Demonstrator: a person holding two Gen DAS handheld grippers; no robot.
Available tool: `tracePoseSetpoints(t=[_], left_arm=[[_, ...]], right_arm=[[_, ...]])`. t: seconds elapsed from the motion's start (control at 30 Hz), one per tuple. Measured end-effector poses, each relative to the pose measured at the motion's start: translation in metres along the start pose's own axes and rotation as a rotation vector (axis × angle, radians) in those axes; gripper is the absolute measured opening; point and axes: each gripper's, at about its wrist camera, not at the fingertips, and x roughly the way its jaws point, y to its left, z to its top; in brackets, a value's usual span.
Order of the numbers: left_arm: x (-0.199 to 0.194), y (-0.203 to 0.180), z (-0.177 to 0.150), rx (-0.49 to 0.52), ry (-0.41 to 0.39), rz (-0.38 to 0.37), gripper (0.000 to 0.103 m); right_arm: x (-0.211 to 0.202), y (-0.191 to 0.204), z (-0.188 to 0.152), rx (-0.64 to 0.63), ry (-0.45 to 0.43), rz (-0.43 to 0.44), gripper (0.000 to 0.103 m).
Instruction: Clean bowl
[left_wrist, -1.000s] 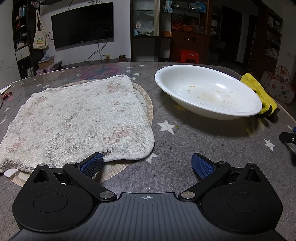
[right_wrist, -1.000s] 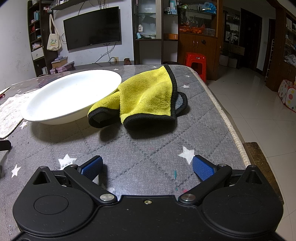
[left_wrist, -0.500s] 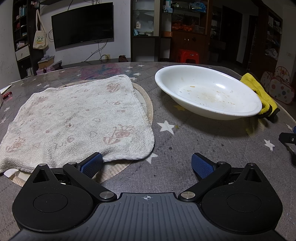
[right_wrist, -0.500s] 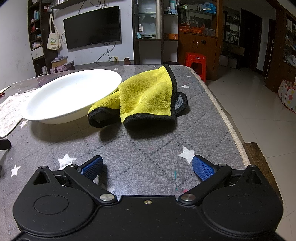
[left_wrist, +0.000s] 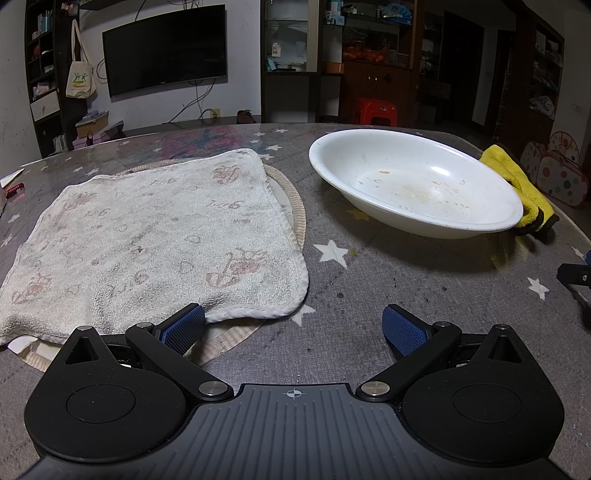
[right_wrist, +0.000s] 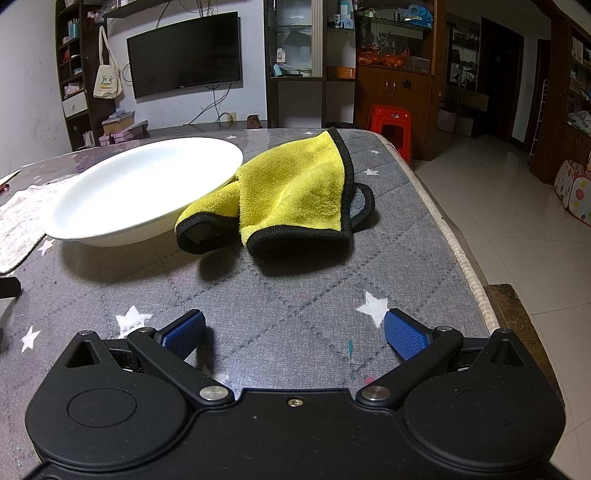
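Grey quilted, star-printed table cover (left_wrist: 424, 288). White terry towel (left_wrist: 147, 240), faded pink print, laid flat. White shallow oval bowl (left_wrist: 413, 184), glossy, brown-smeared inside, set beside the towel, touched by yellow plush cloth (right_wrist: 295, 192). Left gripper (left_wrist: 293, 328) and right gripper (right_wrist: 294, 332) are held wide apart, empty.

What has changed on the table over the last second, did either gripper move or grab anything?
Nothing visibly changed. The left gripper and right gripper are both open and empty, low over the grey star-patterned tablecloth. The shallow white bowl, with food residue inside, the folded yellow microfibre cloth touching its rim, and the flat white printed towel lie where they were.
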Motion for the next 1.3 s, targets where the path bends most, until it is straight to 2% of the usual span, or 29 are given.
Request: tracePoseSetpoints(t=[0.27, 0.5, 0.77, 1.1, 1.23, 1.3], left_arm=[[0.0, 0.0, 0.001, -0.002, 0.005, 0.01, 0.103], [0.001, -0.005, 0.014, -0.04, 0.068, 0.037, 0.103], [-0.007, -0.007, 0.026, -0.159, 0.1, -0.008, 0.102], [-0.011, -0.021, 0.052, -0.178, 0.098, -0.015, 0.1], [-0.009, -0.032, 0.06, -0.154, 0.111, -0.01, 0.095], [-0.009, -0.04, 0.064, -0.145, 0.114, -0.011, 0.089]], right_arm=[[0.001, -0.001, 0.0, -0.002, -0.001, -0.001, 0.103], [0.001, 0.0, 0.0, -0.002, -0.001, -0.002, 0.103], [0.002, -0.001, 0.0, -0.001, -0.001, -0.001, 0.103], [0.001, -0.001, 0.0, -0.001, -0.001, -0.001, 0.103], [0.001, 0.0, 0.0, -0.001, -0.001, -0.001, 0.103], [0.0, 0.001, 0.0, -0.002, -0.001, -0.002, 0.103]])
